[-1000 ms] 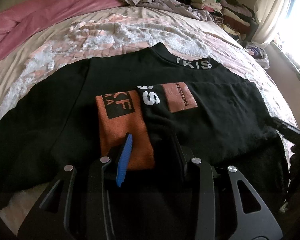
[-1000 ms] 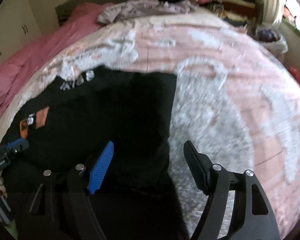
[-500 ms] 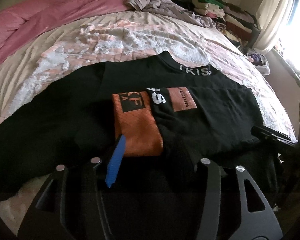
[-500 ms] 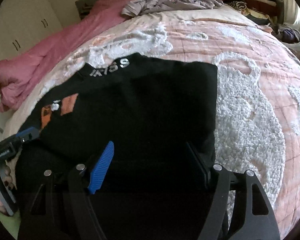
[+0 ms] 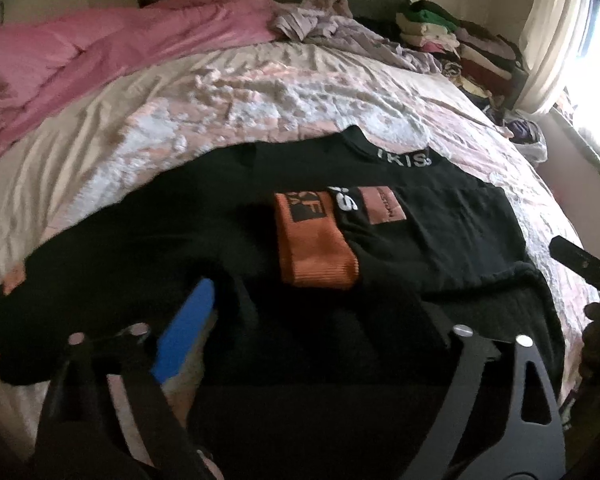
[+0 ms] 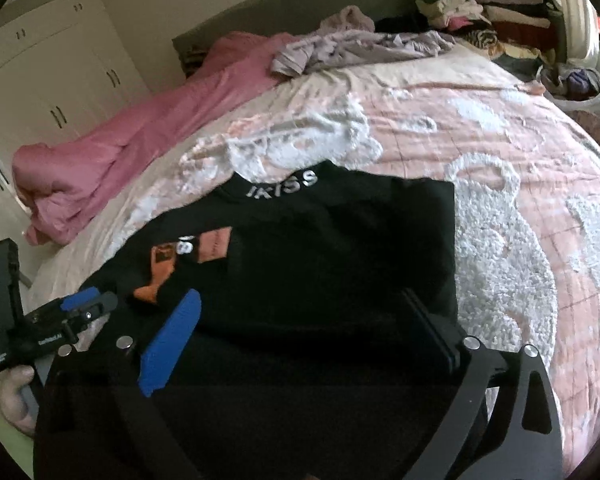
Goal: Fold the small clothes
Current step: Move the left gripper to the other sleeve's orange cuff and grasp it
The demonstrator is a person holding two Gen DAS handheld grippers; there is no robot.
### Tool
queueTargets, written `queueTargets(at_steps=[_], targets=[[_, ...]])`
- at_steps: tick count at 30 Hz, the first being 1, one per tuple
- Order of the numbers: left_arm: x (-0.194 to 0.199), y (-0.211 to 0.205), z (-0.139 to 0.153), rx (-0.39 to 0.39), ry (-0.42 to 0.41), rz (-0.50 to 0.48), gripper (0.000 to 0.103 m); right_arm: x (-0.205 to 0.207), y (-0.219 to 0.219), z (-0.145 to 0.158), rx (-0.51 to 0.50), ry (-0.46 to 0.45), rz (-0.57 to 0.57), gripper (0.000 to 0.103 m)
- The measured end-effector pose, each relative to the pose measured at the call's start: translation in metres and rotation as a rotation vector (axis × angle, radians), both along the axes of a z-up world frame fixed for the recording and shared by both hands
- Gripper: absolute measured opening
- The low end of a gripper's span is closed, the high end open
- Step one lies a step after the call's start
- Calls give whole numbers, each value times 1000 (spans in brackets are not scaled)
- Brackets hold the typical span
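Opening left tongs (image 5: 312, 320), right tongs (image 6: 300, 332), above black top (image 5: 228, 232)

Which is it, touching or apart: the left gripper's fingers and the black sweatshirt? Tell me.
Cannot tell. In the left wrist view the left gripper is opening, nothing pinched, but its blue finger overlaps the black sweatshirt without a plain gap.

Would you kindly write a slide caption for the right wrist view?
Right gripper, jaws opening, above a partly folded black sweatshirt on the pink bedspread.
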State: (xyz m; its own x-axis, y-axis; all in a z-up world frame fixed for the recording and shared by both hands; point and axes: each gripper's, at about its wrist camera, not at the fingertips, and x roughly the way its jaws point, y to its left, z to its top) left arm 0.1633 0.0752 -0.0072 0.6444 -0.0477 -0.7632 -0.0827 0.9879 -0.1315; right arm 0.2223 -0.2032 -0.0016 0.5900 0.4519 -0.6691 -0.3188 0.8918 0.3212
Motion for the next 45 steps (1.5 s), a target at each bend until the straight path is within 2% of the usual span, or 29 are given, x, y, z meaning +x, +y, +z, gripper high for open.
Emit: queueTargets(at_steps=[4, 21, 34, 45], targets=[[-12, 5, 11, 11, -22, 13, 93, -12, 9, 15, -3, -43, 12, 98], [-53, 53, 38, 10, -93, 117, 93, -57, 61, 69, 1, -176, 93, 98], [-78, 113, 35, -20, -101, 254, 93, -56, 110, 78, -24, -182, 170, 98], [-103, 164, 36, 22, -116, 397, 93, -48, 171, 66, -77, -158, 250, 98]])
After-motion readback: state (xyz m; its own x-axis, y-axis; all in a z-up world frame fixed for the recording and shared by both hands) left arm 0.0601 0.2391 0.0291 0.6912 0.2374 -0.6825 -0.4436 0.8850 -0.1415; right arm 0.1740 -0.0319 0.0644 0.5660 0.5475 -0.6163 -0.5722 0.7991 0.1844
